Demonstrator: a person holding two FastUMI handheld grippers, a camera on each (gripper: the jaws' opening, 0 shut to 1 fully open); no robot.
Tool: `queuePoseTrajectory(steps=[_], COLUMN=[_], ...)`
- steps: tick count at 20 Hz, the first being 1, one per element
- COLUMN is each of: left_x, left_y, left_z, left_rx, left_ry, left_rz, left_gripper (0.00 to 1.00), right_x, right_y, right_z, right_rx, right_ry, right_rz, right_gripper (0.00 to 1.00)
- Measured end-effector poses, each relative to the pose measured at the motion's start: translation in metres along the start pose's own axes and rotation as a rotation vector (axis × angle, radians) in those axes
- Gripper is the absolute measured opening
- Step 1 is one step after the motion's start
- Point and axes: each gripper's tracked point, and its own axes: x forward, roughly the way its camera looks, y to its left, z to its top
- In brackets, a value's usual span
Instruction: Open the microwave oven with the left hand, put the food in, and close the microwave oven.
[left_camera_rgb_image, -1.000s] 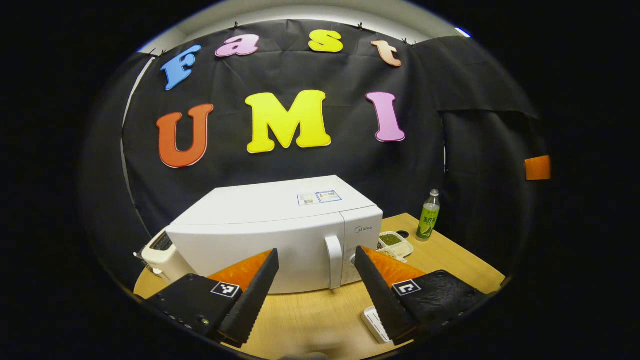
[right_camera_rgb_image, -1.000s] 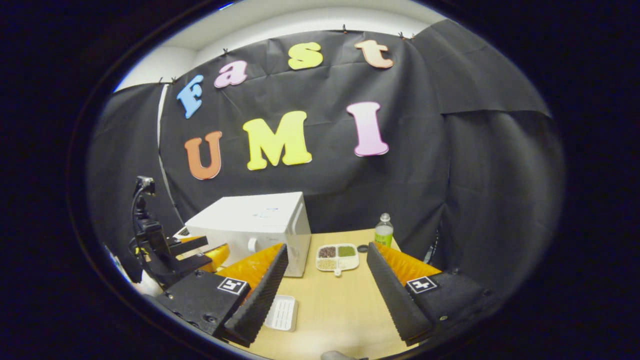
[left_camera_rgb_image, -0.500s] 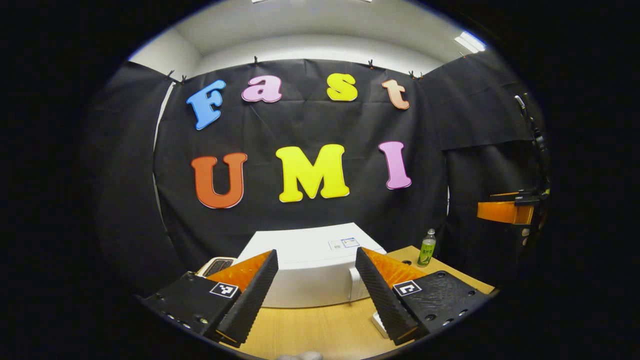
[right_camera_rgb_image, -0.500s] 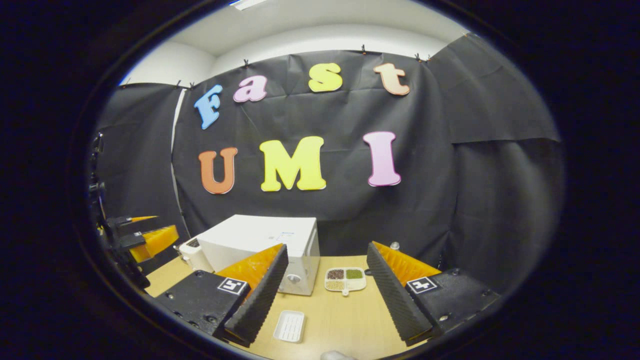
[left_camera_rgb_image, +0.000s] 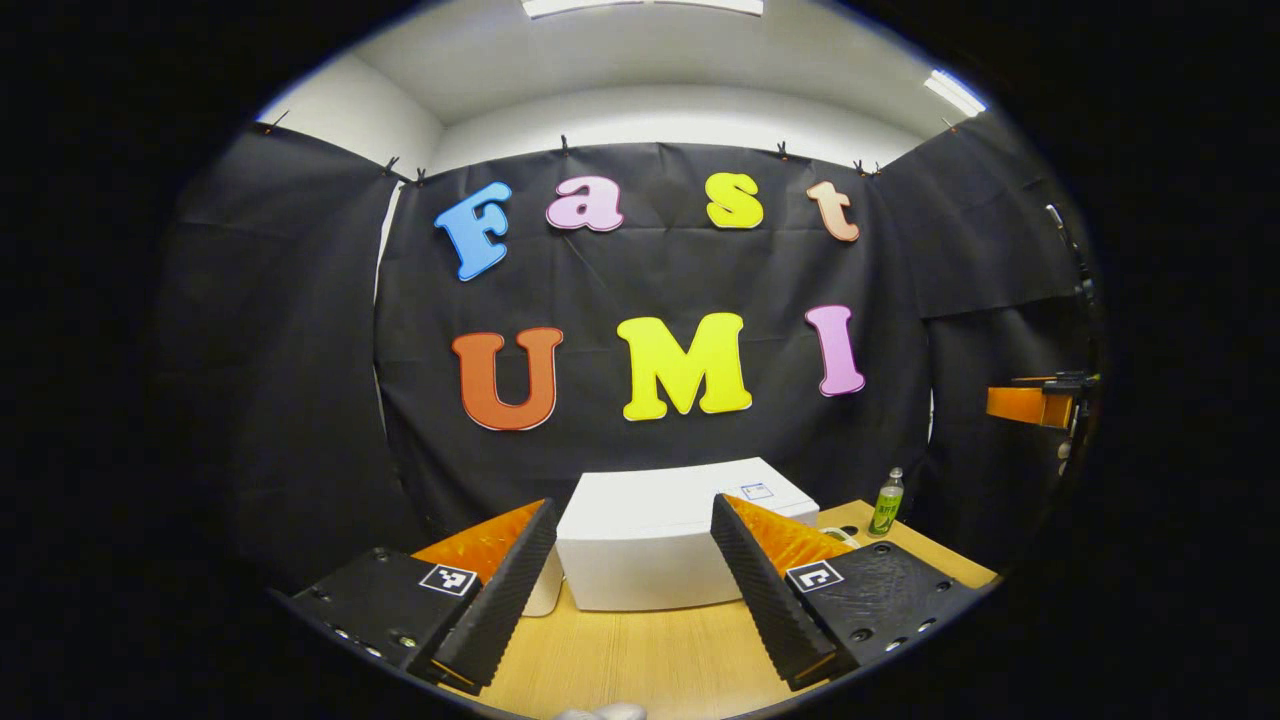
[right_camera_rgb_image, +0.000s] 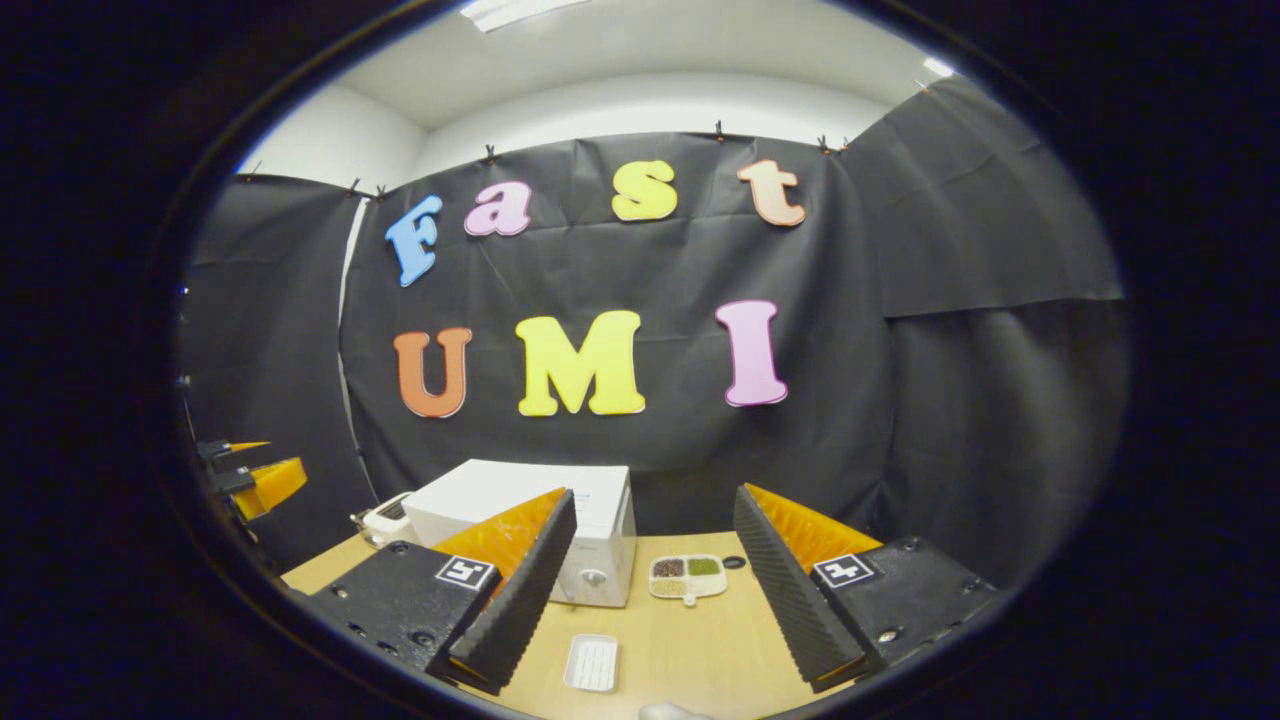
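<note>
Two grippers are up, each spread wide with nothing between its fingers: the left gripper (left_camera_rgb_image: 632, 545) points at one white microwave oven (left_camera_rgb_image: 650, 545), whose door is shut, at 12 o'clock from its fingertips on the wooden table (left_camera_rgb_image: 620, 650). From the right gripper (right_camera_rgb_image: 650, 540), that microwave oven (right_camera_rgb_image: 600, 520) sits at 11 o'clock, one four-compartment food tray (right_camera_rgb_image: 687, 577) at 12, and one small white ribbed tray (right_camera_rgb_image: 592, 662) at 7. One green bottle (left_camera_rgb_image: 886, 502) stands at 2 o'clock in the left gripper view.
</note>
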Motion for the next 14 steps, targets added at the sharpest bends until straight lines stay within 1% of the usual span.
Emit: queuePoseTrajectory(steps=[1, 2, 13, 14], left_x=[-0.002, -0.004, -0.008, -0.007], left_y=[0.001, 0.003, 0.005, 0.004], left_z=[0.002, 0.004, 0.017, 0.02], left_rx=[-0.003, -0.007, -0.019, -0.019], left_ry=[-0.005, -0.006, -0.032, -0.036], left_rz=[0.0, 0.001, 0.007, 0.007], left_gripper=[0.96, 0.96, 0.96, 0.96], right_x=[-0.003, -0.005, -0.016, -0.017], right_y=[0.002, 0.004, 0.017, 0.017], right_z=[0.002, 0.002, 0.006, 0.007], right_rx=[0.002, 0.003, -0.024, -0.025], right_ry=[-0.004, -0.007, -0.011, -0.012], right_rz=[-0.001, -0.001, 0.003, 0.004], right_gripper=[1.0, 0.92, 0.92, 1.0])
